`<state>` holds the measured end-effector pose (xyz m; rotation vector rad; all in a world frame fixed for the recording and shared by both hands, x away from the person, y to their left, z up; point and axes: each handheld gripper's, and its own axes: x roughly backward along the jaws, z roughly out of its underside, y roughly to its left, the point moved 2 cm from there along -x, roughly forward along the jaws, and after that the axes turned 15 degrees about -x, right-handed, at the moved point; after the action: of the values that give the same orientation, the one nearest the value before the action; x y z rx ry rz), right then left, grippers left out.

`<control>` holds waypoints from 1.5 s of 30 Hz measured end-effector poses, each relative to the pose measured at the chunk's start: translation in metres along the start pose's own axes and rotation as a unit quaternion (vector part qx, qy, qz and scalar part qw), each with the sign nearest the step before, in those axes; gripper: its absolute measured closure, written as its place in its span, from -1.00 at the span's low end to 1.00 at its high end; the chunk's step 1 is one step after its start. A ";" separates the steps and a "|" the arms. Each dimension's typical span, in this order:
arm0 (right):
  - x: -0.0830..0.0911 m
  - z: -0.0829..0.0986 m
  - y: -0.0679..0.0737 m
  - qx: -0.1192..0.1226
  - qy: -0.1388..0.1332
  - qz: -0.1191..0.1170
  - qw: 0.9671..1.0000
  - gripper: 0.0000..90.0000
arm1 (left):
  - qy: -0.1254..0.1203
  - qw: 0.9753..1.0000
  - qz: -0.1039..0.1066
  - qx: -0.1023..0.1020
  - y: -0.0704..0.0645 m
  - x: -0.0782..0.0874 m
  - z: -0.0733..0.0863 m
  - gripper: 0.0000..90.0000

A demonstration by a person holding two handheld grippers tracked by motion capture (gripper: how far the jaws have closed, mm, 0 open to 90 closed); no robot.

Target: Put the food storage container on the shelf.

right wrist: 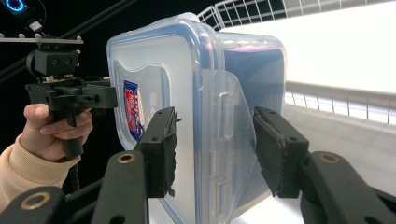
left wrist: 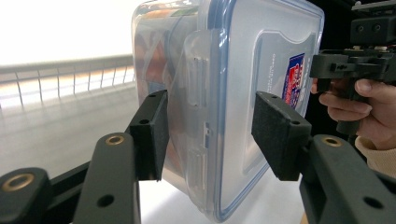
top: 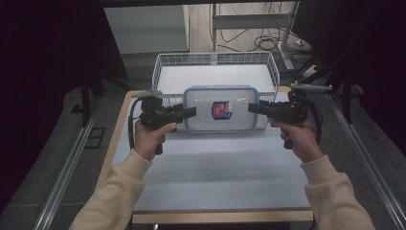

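A clear plastic container (top: 220, 109) with a blue-rimmed lid and a red and blue label hangs level over the front wall of the wire basket (top: 168, 58). My left gripper (top: 191, 113) grips its left end and my right gripper (top: 251, 108) its right end. In the left gripper view the pads of my left gripper (left wrist: 215, 135) press on the lid and the underside of the container (left wrist: 224, 93), around its side clasp. The right gripper view shows my right gripper (right wrist: 215, 154) clamped the same way on the container (right wrist: 187, 93).
The white wire basket stands at the far end of the light table (top: 215, 177). Wooden table edges run at left, right and front. Beyond it are a metal stand and cables on the floor (top: 268, 43). Dark floor flanks the table.
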<state>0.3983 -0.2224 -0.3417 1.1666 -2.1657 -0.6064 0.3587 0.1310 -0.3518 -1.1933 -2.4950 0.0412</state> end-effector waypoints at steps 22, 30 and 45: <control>-0.036 -0.078 -0.007 -0.010 0.007 0.020 1.000 0.10 | -0.005 1.000 -0.004 0.029 0.059 -0.020 -0.054 0.07; -0.052 -0.096 -0.017 -0.028 0.020 0.027 0.999 0.10 | 0.000 0.999 -0.004 0.045 0.079 -0.029 -0.060 0.06; -0.066 -0.108 -0.034 -0.059 0.027 0.039 0.997 0.09 | 0.015 0.997 0.003 0.074 0.103 -0.047 -0.065 0.03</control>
<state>0.5207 -0.1953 -0.3051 1.0198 -2.0908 -0.6515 0.4842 0.1531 -0.3253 -1.1318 -2.4172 0.2041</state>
